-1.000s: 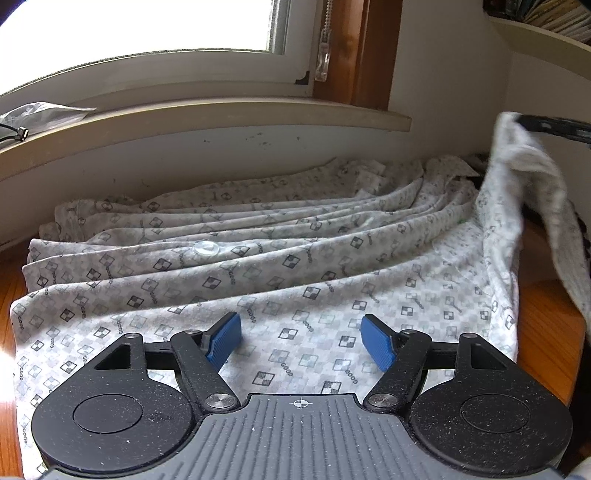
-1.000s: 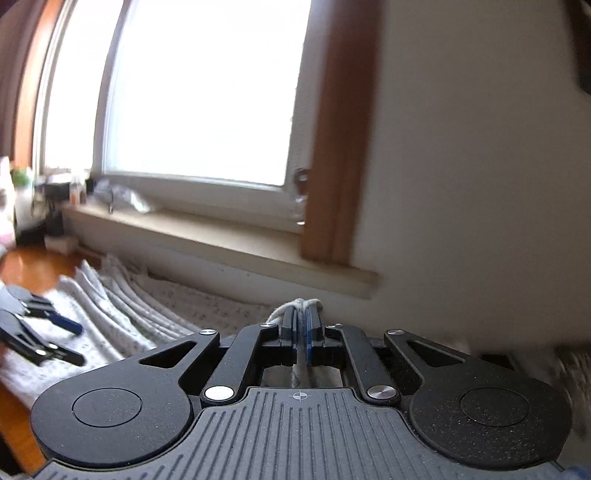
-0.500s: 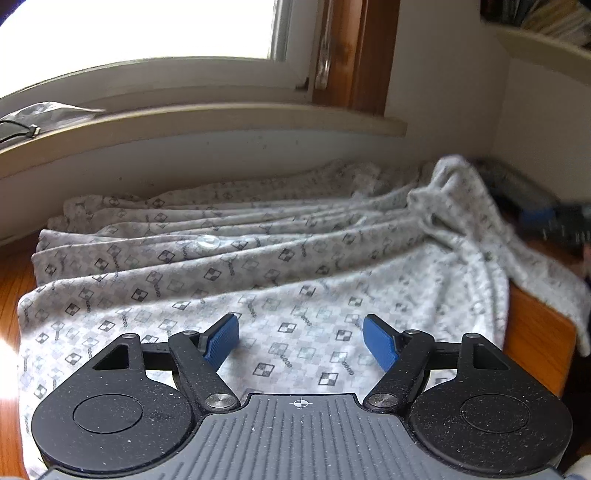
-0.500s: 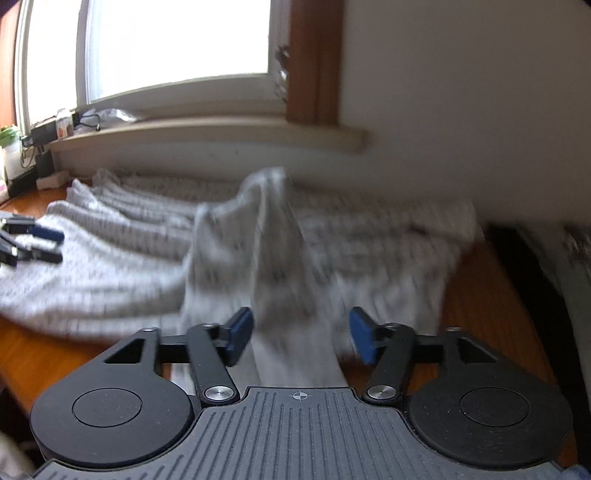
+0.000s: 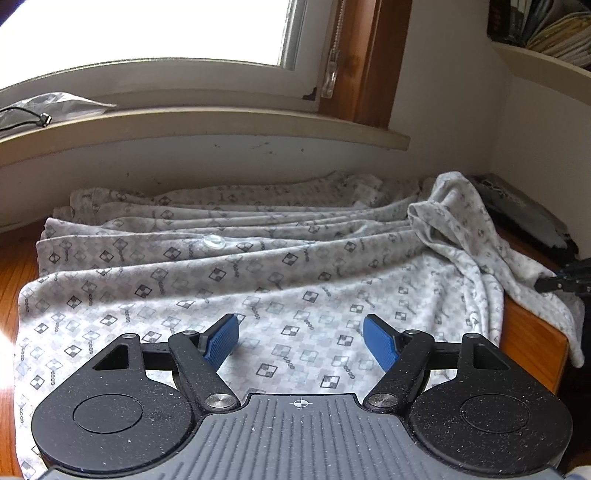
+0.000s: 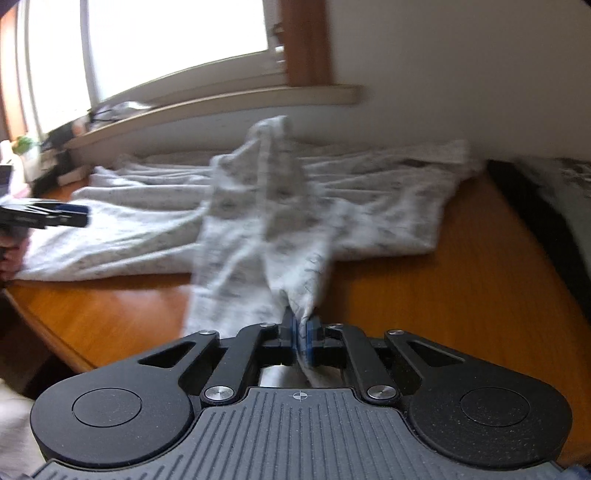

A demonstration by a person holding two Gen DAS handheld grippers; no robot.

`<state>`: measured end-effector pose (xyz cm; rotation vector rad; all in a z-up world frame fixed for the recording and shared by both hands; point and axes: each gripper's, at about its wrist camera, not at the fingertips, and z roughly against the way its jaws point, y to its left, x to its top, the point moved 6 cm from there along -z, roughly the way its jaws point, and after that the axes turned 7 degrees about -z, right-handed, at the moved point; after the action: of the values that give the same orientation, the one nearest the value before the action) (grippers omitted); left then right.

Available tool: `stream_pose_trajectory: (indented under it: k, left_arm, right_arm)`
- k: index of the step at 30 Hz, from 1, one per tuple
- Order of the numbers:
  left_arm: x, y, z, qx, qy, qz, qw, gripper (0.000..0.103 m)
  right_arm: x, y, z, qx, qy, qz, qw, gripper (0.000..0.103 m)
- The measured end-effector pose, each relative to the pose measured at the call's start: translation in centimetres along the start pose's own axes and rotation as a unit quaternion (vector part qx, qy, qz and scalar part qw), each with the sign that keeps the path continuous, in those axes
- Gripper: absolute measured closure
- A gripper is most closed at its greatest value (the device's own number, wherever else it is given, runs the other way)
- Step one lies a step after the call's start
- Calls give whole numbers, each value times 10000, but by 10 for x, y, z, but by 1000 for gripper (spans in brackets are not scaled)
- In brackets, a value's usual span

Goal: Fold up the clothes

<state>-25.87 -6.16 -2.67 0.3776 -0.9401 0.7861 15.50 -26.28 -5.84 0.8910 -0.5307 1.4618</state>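
Observation:
A white patterned shirt (image 5: 258, 273) lies spread in long creases on the wooden table (image 5: 532, 339) under the window sill. My left gripper (image 5: 301, 338) hovers open just above its near part, nothing between the blue pads. In the right wrist view the same shirt (image 6: 155, 218) stretches across the table (image 6: 461, 280), and its sleeve (image 6: 258, 206) runs in a raised ridge toward me. My right gripper (image 6: 301, 338) is shut on the sleeve's end, cloth pinched between the pads. The left gripper (image 6: 55, 216) shows at the far left edge.
A window sill (image 5: 207, 125) carries a plastic bag (image 5: 48, 107) with a cable. A dark flat object (image 5: 524, 218) lies at the table's right back corner against the wall. A shelf with books (image 5: 546, 29) hangs top right. The table's right edge (image 5: 535, 354) drops off.
My right gripper, open half a second ago, has shut on the sleeve's end and moved lower and nearer the table edge. The sleeve, earlier held high, now lies draped. The left gripper barely moved.

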Motion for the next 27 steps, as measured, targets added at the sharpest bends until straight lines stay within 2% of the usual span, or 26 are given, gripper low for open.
stream_pose_trajectory:
  k: [2, 7, 13, 14, 15, 16, 18, 24, 27]
  left_arm:
    - [0, 0, 0, -32, 18, -8, 10000, 26]
    - [0, 0, 0, -76, -13, 45, 10000, 26]
    - [0, 2, 0, -91, -19, 91, 9999, 26]
    - [0, 2, 1, -91, -25, 95, 9999, 26]
    - [0, 2, 1, -90, -31, 99, 9999, 26]
    - [0, 2, 1, -84, -32, 104, 9999, 26]
    - [0, 2, 1, -73, -40, 103, 9999, 26]
    - [0, 2, 0, -83, -24, 111, 9999, 26]
    - [0, 3, 0, -80, -23, 134, 9999, 25]
  right_arm:
    - [11, 16, -6, 110, -36, 212, 9997, 98]
    - [70, 78, -27, 710, -412, 571, 9950, 98]
    - [146, 178, -75, 1616, -889, 879, 9789, 96]
    - [146, 177, -77, 1545, -922, 883, 9797, 95]
    - [144, 174, -79, 1451, -949, 885, 9809, 87]
    - [142, 171, -80, 1357, -976, 888, 9819, 72]
    - [139, 165, -83, 1169, -1029, 892, 9838, 51]
    - [129, 146, -92, 602, -1188, 904, 9870, 48]
    - [103, 106, -95, 251, -796, 740, 9938, 48]
